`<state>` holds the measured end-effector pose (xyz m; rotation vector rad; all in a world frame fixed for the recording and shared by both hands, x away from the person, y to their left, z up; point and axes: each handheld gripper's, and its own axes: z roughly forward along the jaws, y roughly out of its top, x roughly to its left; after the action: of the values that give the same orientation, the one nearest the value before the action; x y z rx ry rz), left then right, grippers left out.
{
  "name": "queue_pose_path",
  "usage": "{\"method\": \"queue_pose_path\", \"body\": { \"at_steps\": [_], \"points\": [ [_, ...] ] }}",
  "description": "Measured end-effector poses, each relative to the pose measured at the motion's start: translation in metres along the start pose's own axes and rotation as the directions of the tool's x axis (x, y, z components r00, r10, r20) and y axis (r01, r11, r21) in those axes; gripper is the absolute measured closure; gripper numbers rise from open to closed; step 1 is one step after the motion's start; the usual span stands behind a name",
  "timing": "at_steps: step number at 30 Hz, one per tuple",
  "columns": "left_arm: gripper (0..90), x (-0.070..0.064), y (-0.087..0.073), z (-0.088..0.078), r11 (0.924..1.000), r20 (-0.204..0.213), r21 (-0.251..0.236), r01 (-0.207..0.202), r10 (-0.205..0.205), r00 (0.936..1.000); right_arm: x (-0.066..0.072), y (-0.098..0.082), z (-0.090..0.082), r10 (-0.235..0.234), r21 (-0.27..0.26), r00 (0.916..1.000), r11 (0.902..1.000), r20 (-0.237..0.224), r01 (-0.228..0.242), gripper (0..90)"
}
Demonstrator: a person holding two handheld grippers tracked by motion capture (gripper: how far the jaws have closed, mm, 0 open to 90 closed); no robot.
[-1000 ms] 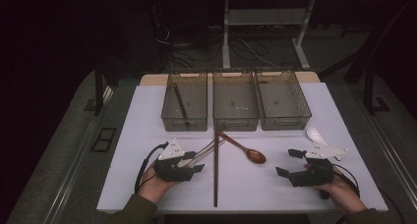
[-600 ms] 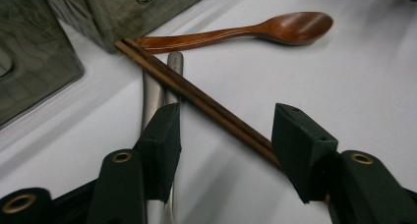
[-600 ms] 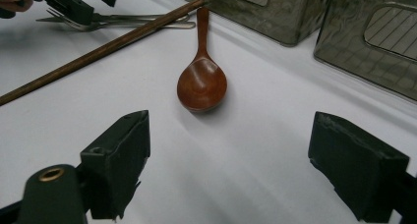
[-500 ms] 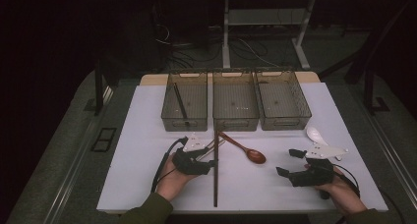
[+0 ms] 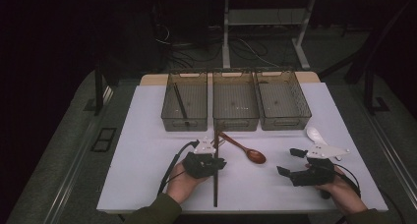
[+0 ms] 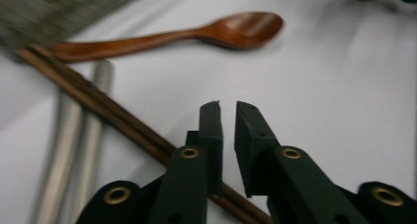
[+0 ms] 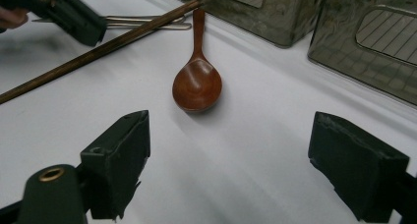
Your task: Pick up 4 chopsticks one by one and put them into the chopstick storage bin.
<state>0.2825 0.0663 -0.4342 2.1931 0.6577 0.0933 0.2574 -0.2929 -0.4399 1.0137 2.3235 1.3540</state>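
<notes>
Left claw (image 6: 227, 106) just closed, clenched on nothing; long dark wooden chopsticks (image 6: 113, 118) pass under it. Right claw (image 7: 228, 150) released; brown wooden spoon (image 7: 197, 84) ahead on white worktop (image 7: 275, 150).

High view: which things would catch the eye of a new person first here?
Three wire baskets stand in a row at the far side of the white table. In front of them a wooden spoon lies beside a long dark chopstick. The left gripper sits at that chopstick with its jaws almost together, while the right gripper rests with jaws wide apart.
</notes>
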Motion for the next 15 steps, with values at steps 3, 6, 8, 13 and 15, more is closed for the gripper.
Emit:
{"method": "queue_pose_path", "body": {
  "at_steps": [3,6,8,13,15],
  "points": [
    [84.2,-0.01,-0.005,0.002,0.9997,0.031,0.025,-0.008,0.007,0.9995,0.0,0.0,0.0,0.0,0.001,1.0,1.0,0.003,0.0,15.5],
    [86.1,-0.015,-0.01,0.001,0.9983,0.033,0.055,-0.017,0.015,0.9993,0.0,0.0,-0.001,-0.003,0.001,1.0,1.0,0.006,0.003,15.5],
    [87.4,-0.014,-0.012,0.0,0.9986,0.037,0.053,-0.006,0.004,0.9993,0.0,0.0,-0.001,-0.003,0.001,1.0,1.0,0.006,0.003,15.5],
    [88.3,-0.015,-0.014,0.0,0.997,0.058,0.076,-0.015,0.01,0.9983,0.0,0.0,0.0,-0.006,0.002,1.0,1.0,0.004,0.006,15.5],
    [88.3,-0.017,-0.014,0.001,0.9963,0.064,0.083,-0.019,0.013,0.9978,0.0,0.0,0.0,-0.005,0.002,1.0,1.0,0.006,0.005,15.5]
  ]
}}
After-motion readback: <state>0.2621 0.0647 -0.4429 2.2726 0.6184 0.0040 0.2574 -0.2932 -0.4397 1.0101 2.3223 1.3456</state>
